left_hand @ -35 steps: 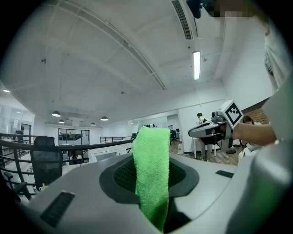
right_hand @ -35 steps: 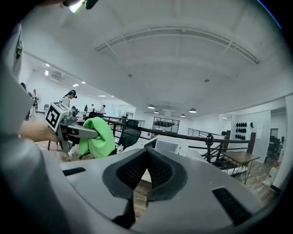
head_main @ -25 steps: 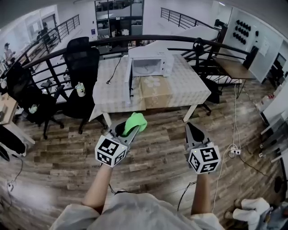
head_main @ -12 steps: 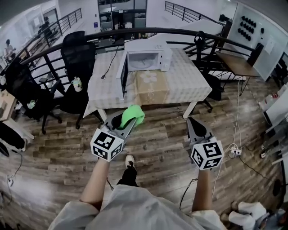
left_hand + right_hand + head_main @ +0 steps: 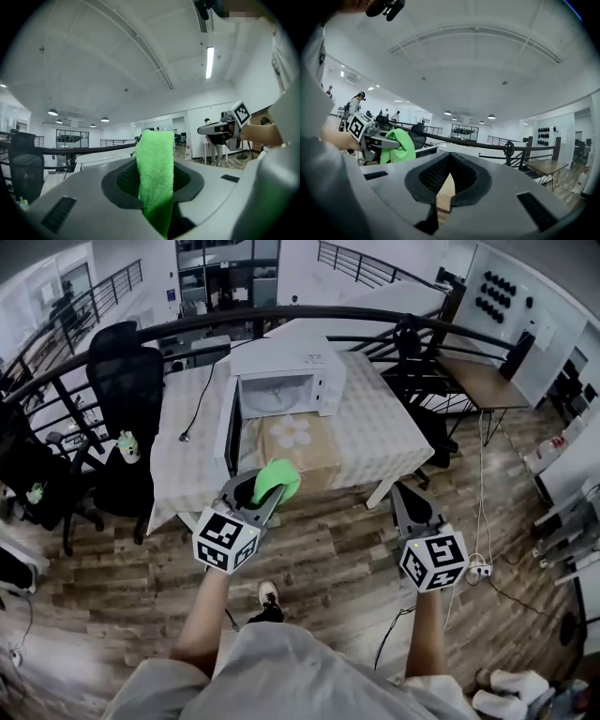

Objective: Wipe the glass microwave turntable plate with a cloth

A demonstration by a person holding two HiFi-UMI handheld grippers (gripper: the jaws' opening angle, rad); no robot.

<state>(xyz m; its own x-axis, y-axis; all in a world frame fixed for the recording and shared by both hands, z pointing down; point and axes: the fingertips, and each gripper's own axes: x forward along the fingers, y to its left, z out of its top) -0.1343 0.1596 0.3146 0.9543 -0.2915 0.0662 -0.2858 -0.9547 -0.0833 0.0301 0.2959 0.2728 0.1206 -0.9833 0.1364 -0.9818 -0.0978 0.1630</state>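
My left gripper (image 5: 266, 495) is shut on a bright green cloth (image 5: 276, 480), held up over the wood floor short of the table. In the left gripper view the cloth (image 5: 155, 168) stands up between the jaws. My right gripper (image 5: 410, 506) is shut with nothing in it, level with the left, about a hand's width to its right. A white microwave (image 5: 286, 379) stands on the checked tablecloth (image 5: 380, 442) with its door (image 5: 228, 430) swung open to the left. I cannot make out the glass turntable plate. The right gripper view shows the left gripper (image 5: 389, 143) with the cloth (image 5: 401, 146).
A brown sheet with a white flower (image 5: 298, 435) lies in front of the microwave. Black office chairs (image 5: 120, 371) stand left of the table, a dark railing (image 5: 375, 320) runs behind it, and a wooden desk (image 5: 483, 381) is at the right. A cable (image 5: 476, 568) lies on the floor.
The table and microwave have come nearer and shifted left in view as the person walks toward them. Both grippers keep their hold and spacing.
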